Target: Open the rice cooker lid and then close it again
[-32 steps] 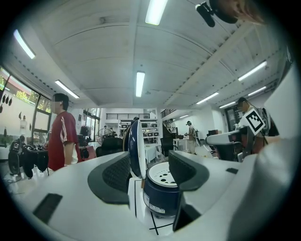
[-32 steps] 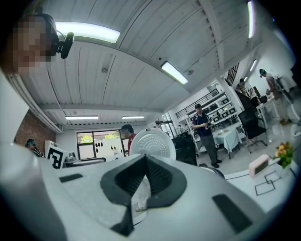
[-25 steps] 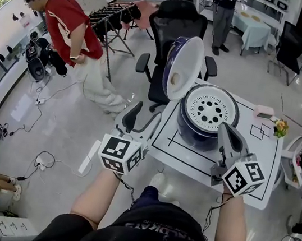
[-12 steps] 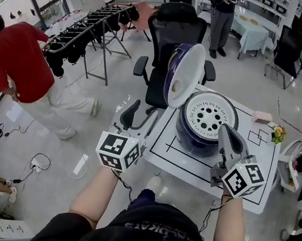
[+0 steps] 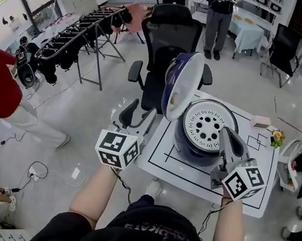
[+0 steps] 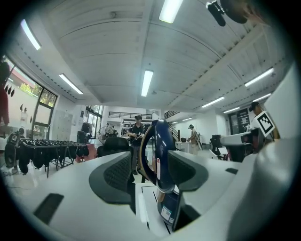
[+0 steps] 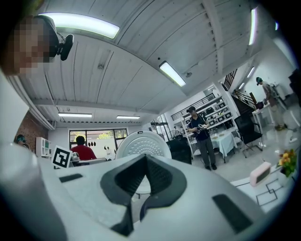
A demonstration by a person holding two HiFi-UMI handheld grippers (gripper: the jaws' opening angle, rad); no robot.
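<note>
Head view: rice cooker (image 5: 201, 132) sits on a white table (image 5: 188, 174) with black lines marked on it. Its lid (image 5: 180, 85) is swung up, near upright, at the pot's left side. Left gripper (image 5: 139, 115) hangs off the table's left edge, near the lid but apart, jaws spread. Right gripper (image 5: 227, 136) is over the pot's front right rim, jaws pressed together, nothing pinched. Office chair (image 5: 172, 41) stands behind the table.

Left gripper view: jaws spread and empty. The lid (image 6: 157, 150) shows edge-on, lined up with the gap but past the pads, no contact. There's a sticker (image 6: 165, 214) on the cooker's side, print too small to read.

Right gripper view: jaws (image 7: 142, 164) closed on nothing, lid's white perforated inside (image 7: 141, 143) behind them.

Risks, my guess: lid looks ready for closing. A hard shove from the left could slam it or skid the cooker across the table. The right gripper sits close to the rim, so a dropping lid could catch it.

Writing: no brand readable anywhere. Only black-and-white square markers on the gripper cubes, and the shirt print at the bottom is illegible.
</note>
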